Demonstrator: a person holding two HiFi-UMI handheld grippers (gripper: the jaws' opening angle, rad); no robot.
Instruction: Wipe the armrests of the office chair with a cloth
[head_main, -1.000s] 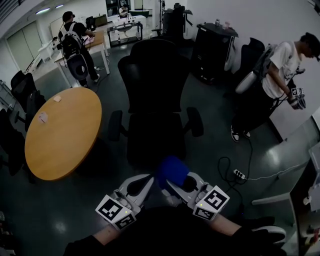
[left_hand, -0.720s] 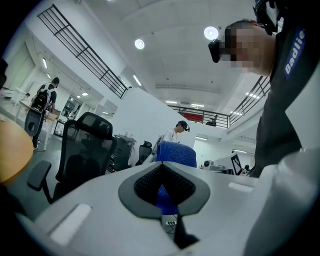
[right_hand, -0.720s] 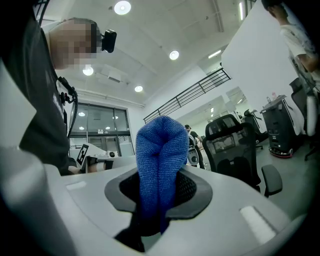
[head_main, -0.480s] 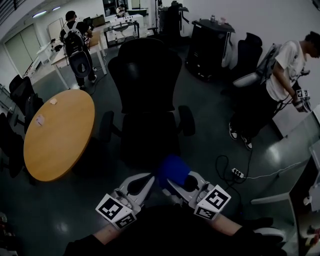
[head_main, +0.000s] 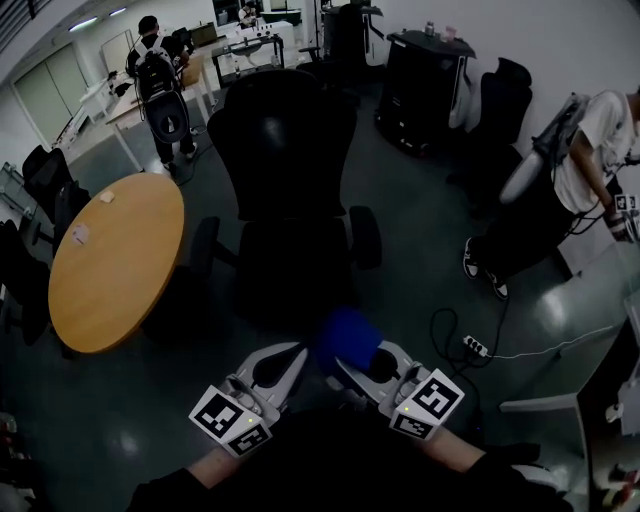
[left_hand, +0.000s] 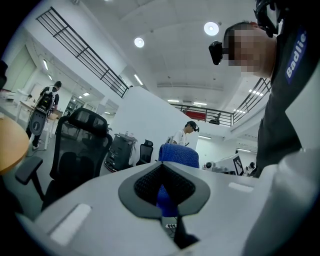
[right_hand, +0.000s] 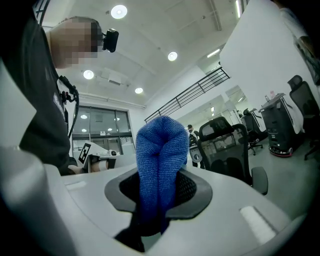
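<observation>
The black office chair (head_main: 290, 190) stands just ahead of me, facing me, with its left armrest (head_main: 203, 249) and right armrest (head_main: 365, 236) out to the sides. A blue cloth (head_main: 346, 339) sticks up as a folded bunch from my right gripper (head_main: 358, 362), which is shut on it, low in the head view and short of the seat. My left gripper (head_main: 285, 360) is beside it, shut, with nothing between its jaws. In the right gripper view the cloth (right_hand: 159, 155) fills the jaws and the chair (right_hand: 225, 152) is behind. The left gripper view shows the chair (left_hand: 75, 145) and the cloth (left_hand: 179, 155).
A round wooden table (head_main: 115, 260) stands left of the chair. A power strip (head_main: 477, 347) and its cable lie on the floor to the right. A person (head_main: 590, 150) stands at far right, another person (head_main: 160, 70) at the back left. A black cabinet (head_main: 425, 90) is behind.
Both grippers keep their pose, the cloth still held. The head view has shifted: chair and table now sit slightly further left, and the person at right is nearer the frame edge.
</observation>
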